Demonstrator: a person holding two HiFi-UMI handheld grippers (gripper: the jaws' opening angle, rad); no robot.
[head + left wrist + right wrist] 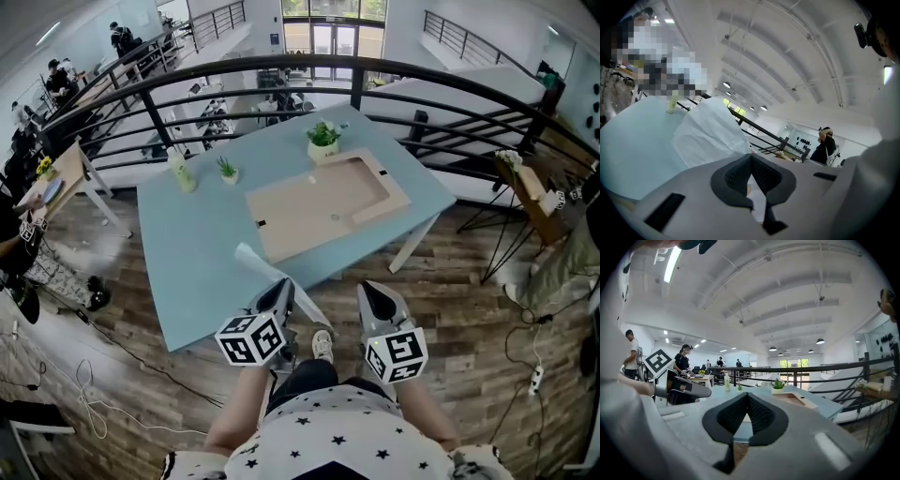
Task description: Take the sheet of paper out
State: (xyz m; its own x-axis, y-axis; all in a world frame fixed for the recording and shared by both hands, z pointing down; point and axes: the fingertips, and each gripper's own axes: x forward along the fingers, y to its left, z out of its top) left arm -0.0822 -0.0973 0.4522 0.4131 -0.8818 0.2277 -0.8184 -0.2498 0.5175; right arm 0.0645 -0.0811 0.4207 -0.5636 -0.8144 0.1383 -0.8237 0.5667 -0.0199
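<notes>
The left gripper point(278, 298) is clamped shut on one end of the paper point(258, 262), which reaches out over the near edge of the counter point(197, 262), well clear of the tan folder point(319, 202). The right gripper point(377, 298) is beside it, closed on nothing. To finish well, I'd hold that pinch firm and lift the sheet evenly so it doesn't crease or slip. The right could steady the loose end.

- Pale blue table point(187, 281), its near edge just ahead of both jaws.
- Tan board point(319, 202), straight beyond the jaws.
- Potted plant point(323, 141), behind the board.
- Small plant point(228, 171) and bottle point(180, 172), far ahead and left of the jaws.
</notes>
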